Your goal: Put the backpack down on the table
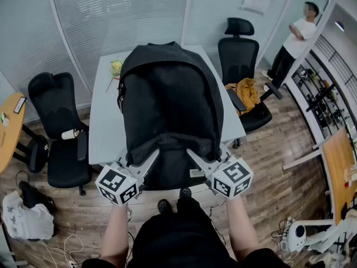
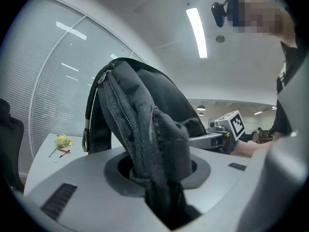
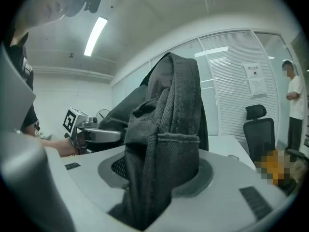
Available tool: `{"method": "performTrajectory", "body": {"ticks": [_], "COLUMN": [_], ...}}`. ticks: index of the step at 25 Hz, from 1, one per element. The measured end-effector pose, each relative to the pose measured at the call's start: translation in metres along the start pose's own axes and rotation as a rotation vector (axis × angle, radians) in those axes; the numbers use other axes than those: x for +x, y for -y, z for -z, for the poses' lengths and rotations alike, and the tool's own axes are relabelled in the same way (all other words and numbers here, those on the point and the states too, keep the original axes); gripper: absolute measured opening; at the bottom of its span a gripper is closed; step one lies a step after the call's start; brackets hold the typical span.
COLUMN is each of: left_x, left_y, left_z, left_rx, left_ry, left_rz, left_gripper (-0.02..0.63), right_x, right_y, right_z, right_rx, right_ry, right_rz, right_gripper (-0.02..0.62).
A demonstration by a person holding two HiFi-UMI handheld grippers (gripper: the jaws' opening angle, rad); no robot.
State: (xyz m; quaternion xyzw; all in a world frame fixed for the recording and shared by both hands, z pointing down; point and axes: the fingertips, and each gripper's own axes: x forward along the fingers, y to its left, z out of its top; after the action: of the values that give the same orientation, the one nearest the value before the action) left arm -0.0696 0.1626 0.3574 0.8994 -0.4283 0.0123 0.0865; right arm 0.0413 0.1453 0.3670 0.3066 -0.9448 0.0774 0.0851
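A black backpack [image 1: 170, 105] is in front of me over the white table [image 1: 105, 128]; it hides most of the tabletop, and its near end reaches past the table's front edge. My left gripper [image 1: 149, 159] is shut on a fold of the backpack's fabric at the near left. My right gripper [image 1: 196, 157] is shut on the fabric at the near right. In the left gripper view the backpack [image 2: 140, 124] rises out of the left gripper [image 2: 161, 180], with the right gripper [image 2: 227, 127] behind it. The right gripper view shows the backpack's fabric [image 3: 169, 124] bunched in the right gripper [image 3: 157, 178]. Whether the pack rests on the table I cannot tell.
A small yellow flower [image 1: 115, 67] lies on the table's far left. Black office chairs stand at the left [image 1: 56, 121] and at the back [image 1: 237, 49]; one on the right holds an orange garment [image 1: 247, 94]. A person [image 1: 293, 41] stands at the back right.
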Motion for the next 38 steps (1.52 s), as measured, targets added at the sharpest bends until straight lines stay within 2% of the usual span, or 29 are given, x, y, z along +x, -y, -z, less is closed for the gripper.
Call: {"method": "performTrajectory", "body": {"ticks": [21, 30, 38], "left_x": [-0.020, -0.011, 0.000], "left_y": [0.002, -0.008, -0.025], "left_z": [0.007, 0.020, 0.015], "left_rx": [-0.016, -0.050, -0.053], "left_ry": [0.010, -0.016, -0.012], "left_rz": [-0.001, -0.003, -0.017], "left_gripper": [0.132, 0.133, 0.133], "right_x": [-0.004, 0.006, 0.022], "right_y": [-0.019, -0.010, 0.002], "right_z": [0.006, 0.018, 0.012], "right_rx": [0.019, 0.052, 0.043], "right_ry": [-0.009, -0.041, -0.040], "right_rz": [-0.005, -0.004, -0.020], "right_gripper": [0.206, 0.206, 0.199]}}
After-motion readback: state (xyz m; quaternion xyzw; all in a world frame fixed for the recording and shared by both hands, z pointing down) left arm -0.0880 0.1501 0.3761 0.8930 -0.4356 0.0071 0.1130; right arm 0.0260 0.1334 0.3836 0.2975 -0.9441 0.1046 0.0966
